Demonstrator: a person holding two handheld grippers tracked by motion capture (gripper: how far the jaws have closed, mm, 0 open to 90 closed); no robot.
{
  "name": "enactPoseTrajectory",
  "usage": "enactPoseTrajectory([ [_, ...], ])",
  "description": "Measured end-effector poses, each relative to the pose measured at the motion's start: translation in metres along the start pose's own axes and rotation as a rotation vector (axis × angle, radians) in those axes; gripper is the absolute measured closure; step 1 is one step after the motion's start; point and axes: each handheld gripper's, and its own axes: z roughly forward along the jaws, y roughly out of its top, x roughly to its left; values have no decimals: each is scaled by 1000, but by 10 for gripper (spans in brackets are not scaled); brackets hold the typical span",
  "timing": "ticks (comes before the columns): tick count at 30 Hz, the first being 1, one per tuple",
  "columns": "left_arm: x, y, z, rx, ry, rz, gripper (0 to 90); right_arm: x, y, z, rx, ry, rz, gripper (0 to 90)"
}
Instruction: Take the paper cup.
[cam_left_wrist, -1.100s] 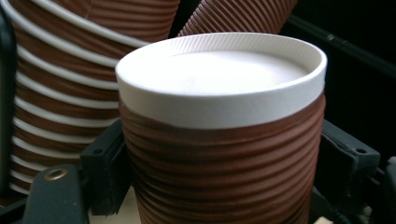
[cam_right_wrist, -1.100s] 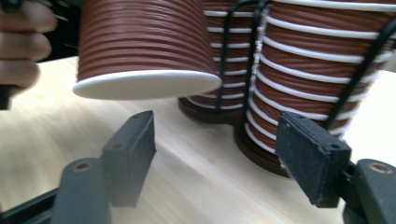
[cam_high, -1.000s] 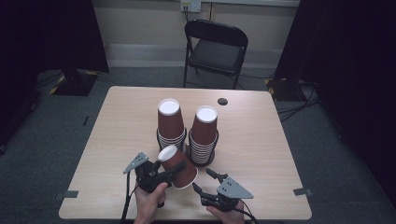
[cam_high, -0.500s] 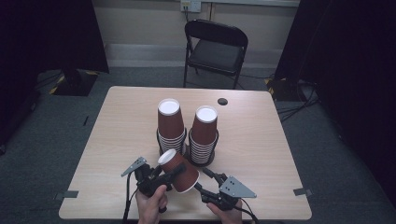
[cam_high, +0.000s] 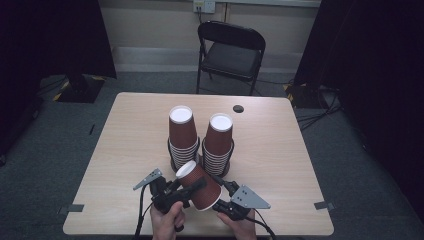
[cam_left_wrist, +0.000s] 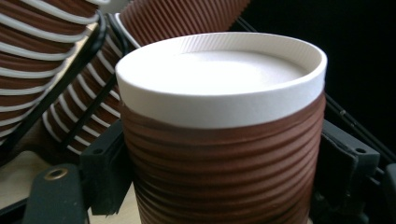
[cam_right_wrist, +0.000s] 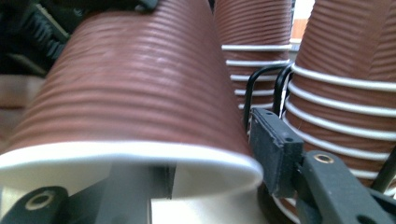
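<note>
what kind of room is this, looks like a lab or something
Probably a staged recording room or lab, not a home: a bare wooden table on grey carpet, one folding chair by a plain wall, dark curtains at the sides, tape marks on the floor.

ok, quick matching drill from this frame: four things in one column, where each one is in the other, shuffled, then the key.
Things:
1. loose cup
2. cup stacks
3. chair
4. dark disc

Places:
A. on the floor beyond the far edge of the table
B. flat on the table, near its far edge
C. tilted, clamped in the fingers of the left gripper
D. upside down, side by side, mid-table

Pairs: 1-C, 2-D, 3-A, 4-B
</note>
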Motion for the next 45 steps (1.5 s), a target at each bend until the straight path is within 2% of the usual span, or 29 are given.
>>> enactPoseTrajectory([
  [5,-4,-3,4,25,-18,16,182,-1,1,2,-29,-2,-13,646],
  [8,-2,-4,7,31,-32,9,178,0,0,2,-31,-17,-21,687],
  [11,-2,-3,7,45,-23,42,171,0,-1,1,-33,-23,-30,722],
  [14,0,-1,6,41,-9,53,150,0,-1,-1,-42,-21,-23,775],
  [17,1,0,7,39,-17,53,144,-1,-1,-1,-47,-20,-21,788],
  [20,2,2,7,50,-25,71,128,-1,-1,-2,-51,-22,-13,807],
  [23,3,4,8,50,-25,58,124,-1,-1,-2,-50,-21,-10,813],
  [29,8,7,9,28,8,85,78,-3,0,-5,-36,-22,2,841],
  [32,11,11,8,10,26,109,64,-3,0,-4,-30,-24,10,850],
  [38,14,19,5,-14,55,234,118,-3,-1,-3,0,-26,15,859],
  [41,15,22,4,-20,105,264,153,-3,-2,-3,13,-26,19,860],
  [45,18,23,-1,-31,117,292,150,-3,-2,-3,38,-32,16,860],
])
